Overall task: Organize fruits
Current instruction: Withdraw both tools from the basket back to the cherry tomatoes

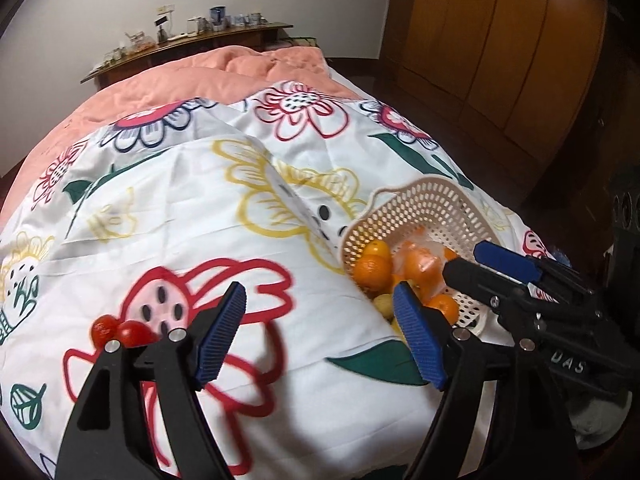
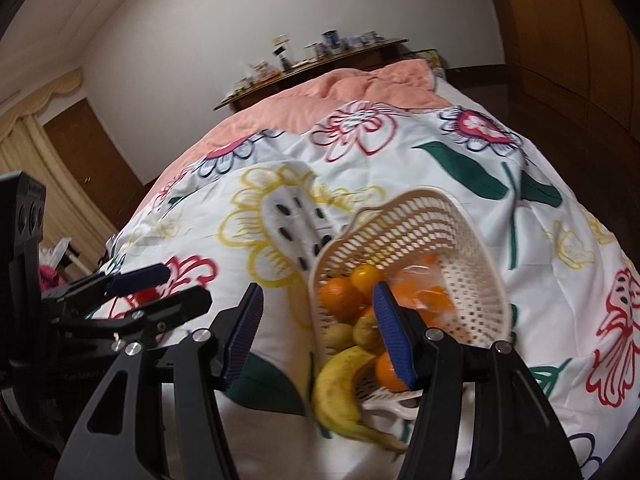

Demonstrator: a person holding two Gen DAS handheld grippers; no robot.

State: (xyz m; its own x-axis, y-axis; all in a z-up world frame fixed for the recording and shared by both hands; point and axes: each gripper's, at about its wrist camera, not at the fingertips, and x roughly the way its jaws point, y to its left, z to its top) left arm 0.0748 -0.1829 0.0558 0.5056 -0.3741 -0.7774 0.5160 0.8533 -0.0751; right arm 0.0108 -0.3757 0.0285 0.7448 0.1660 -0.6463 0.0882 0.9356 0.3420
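Note:
A cream perforated basket (image 1: pixel 420 204) (image 2: pixel 424 220) lies tipped on the flowered bed cover (image 1: pixel 180 216), its mouth towards me. It holds oranges (image 1: pixel 372 270) (image 2: pixel 340 294), small yellow fruits (image 2: pixel 340 334), a clear bag of orange fruit (image 2: pixel 424 292) and a banana (image 2: pixel 340 384) that sticks out at the mouth. Two red tomatoes (image 1: pixel 120 331) lie on the cover, left of my left gripper (image 1: pixel 320 332) (image 2: pixel 188 283), which is open and holds nothing. My right gripper (image 2: pixel 316 332) (image 1: pixel 464 258) is open at the basket's mouth; its pads press on nothing.
A pink quilt (image 1: pixel 192 80) covers the far half of the bed. Behind it a wooden headboard shelf (image 1: pixel 192 38) carries several jars and cups. A wooden wardrobe (image 1: pixel 500 40) stands to the right. The bed's edge drops off just right of the basket.

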